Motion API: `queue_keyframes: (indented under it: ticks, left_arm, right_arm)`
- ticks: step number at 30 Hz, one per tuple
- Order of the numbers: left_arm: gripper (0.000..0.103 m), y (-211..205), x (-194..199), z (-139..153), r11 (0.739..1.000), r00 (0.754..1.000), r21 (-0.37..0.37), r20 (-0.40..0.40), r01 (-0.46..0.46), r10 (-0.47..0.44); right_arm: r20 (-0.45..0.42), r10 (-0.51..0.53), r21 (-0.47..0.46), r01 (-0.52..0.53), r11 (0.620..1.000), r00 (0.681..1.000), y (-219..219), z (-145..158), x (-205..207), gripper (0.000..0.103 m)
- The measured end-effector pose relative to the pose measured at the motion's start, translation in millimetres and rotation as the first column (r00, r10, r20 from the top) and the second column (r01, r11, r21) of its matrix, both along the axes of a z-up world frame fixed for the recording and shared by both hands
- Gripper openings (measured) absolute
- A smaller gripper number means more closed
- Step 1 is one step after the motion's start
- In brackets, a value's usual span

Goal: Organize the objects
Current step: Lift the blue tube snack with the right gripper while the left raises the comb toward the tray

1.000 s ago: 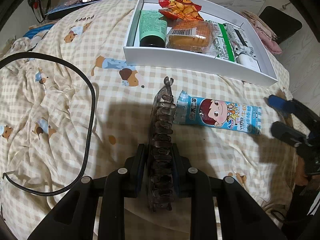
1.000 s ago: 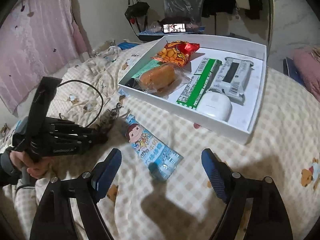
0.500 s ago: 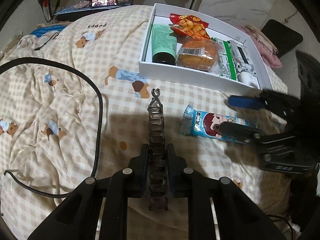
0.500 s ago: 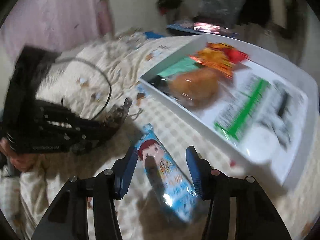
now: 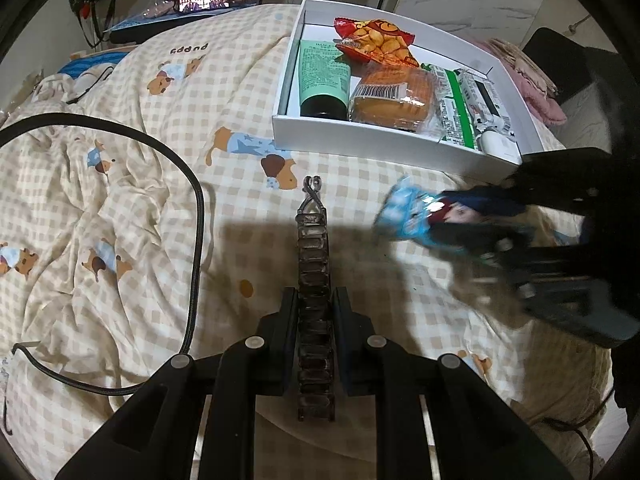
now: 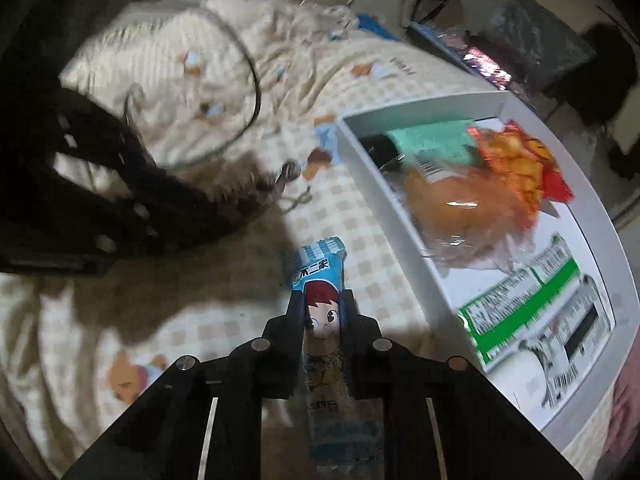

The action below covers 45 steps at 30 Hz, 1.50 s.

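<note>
My left gripper [image 5: 314, 300] is shut on a long brown hair claw clip [image 5: 313, 248], which points away over the checked bedspread. In the right wrist view my right gripper [image 6: 322, 304] is shut on a blue snack packet [image 6: 318, 268] with a cartoon face, both pads pressing its sides. The left wrist view shows that packet [image 5: 408, 216] blurred, right of the clip, in front of the white box [image 5: 380, 140]. The box's near wall [image 6: 400, 220] runs just right of the held packet. The left gripper and clip [image 6: 280, 176] appear blurred on the left.
The box holds a green tube [image 5: 324, 76], an orange snack bag [image 5: 376, 40], wrapped bread [image 5: 392, 96] and a green-and-white pack [image 5: 456, 116]. A black cable [image 5: 196, 216] loops over the rumpled cloth on the left. Pink fabric [image 5: 536, 92] lies beyond the box.
The right gripper swept in over the blue packet, rolled, and shut on it; the packet's near end has turned and lifted. The left gripper keeps its hold on the clip.
</note>
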<state>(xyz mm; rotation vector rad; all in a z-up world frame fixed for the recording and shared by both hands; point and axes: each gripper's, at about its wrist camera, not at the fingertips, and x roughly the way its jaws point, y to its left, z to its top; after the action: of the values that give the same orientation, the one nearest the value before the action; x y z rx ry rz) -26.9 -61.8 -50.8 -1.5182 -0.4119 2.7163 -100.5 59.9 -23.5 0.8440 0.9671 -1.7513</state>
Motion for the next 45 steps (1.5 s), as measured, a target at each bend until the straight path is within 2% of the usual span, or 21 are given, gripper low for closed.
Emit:
queue_keyframes:
  ticks: [3, 7, 10, 12, 14, 18, 25, 31, 39, 43, 45]
  left_arm:
    - [0.019, 2, -2, 0, 1.0, 1.0, -0.001, 0.004, 0.002, -0.002]
    - [0.022, 5, -8, -6, 1.0, 1.0, -0.003, 0.031, 0.004, -0.004]
    - [0.022, 5, -7, -7, 1.0, 1.0, 0.004, 0.029, 0.001, -0.001]
    - [0.018, 7, -7, -6, 1.0, 1.0, 0.005, 0.017, 0.004, -0.004]
    - [0.018, 9, -7, -6, 1.0, 1.0, 0.0, 0.013, 0.007, -0.007]
    - [0.018, 11, -7, -7, 1.0, 1.0, 0.008, 0.011, 0.006, -0.006]
    - [0.019, 6, -7, -12, 1.0, 0.999, 0.019, 0.04, 0.009, -0.01]
    - [0.019, 11, -11, -15, 1.0, 0.998, 0.014, 0.056, 0.012, -0.013]
    - [0.018, 9, -9, -3, 0.999, 1.0, 0.043, -0.002, -0.003, 0.003]
    - [0.018, 1, -10, 7, 0.994, 0.999, 0.111, -0.032, -0.01, 0.014]
    - [0.018, -1, -9, 12, 0.993, 0.999, 0.122, -0.044, -0.009, 0.014]
  right_arm:
    - [0.001, -0.057, -0.056, 0.057, 0.997, 0.998, 11, 15, 0, 0.018]
    - [0.122, -0.171, -0.15, 0.188, 0.971, 0.978, 28, 30, -13, 0.018]
    - [0.262, -0.232, -0.235, 0.295, 0.926, 0.937, 41, 38, -26, 0.018]
    - [0.353, -0.235, -0.292, 0.346, 0.892, 0.906, 50, 40, -33, 0.018]
    - [0.403, -0.229, -0.326, 0.372, 0.869, 0.886, 56, 41, -35, 0.018]
    - [0.453, -0.222, -0.361, 0.405, 0.84, 0.864, 56, 36, -36, 0.018]
    - [0.5, -0.227, -0.363, 0.441, 0.821, 0.836, 68, 24, -37, 0.018]
    - [0.518, -0.224, -0.359, 0.448, 0.819, 0.825, 71, 22, -37, 0.018]
    - [0.565, -0.196, -0.379, 0.463, 0.801, 0.802, 77, 23, -38, 0.018]
    - [0.601, -0.166, -0.395, 0.471, 0.789, 0.782, 81, 27, -38, 0.018]
    - [0.625, -0.142, -0.406, 0.475, 0.781, 0.768, 82, 30, -38, 0.018]
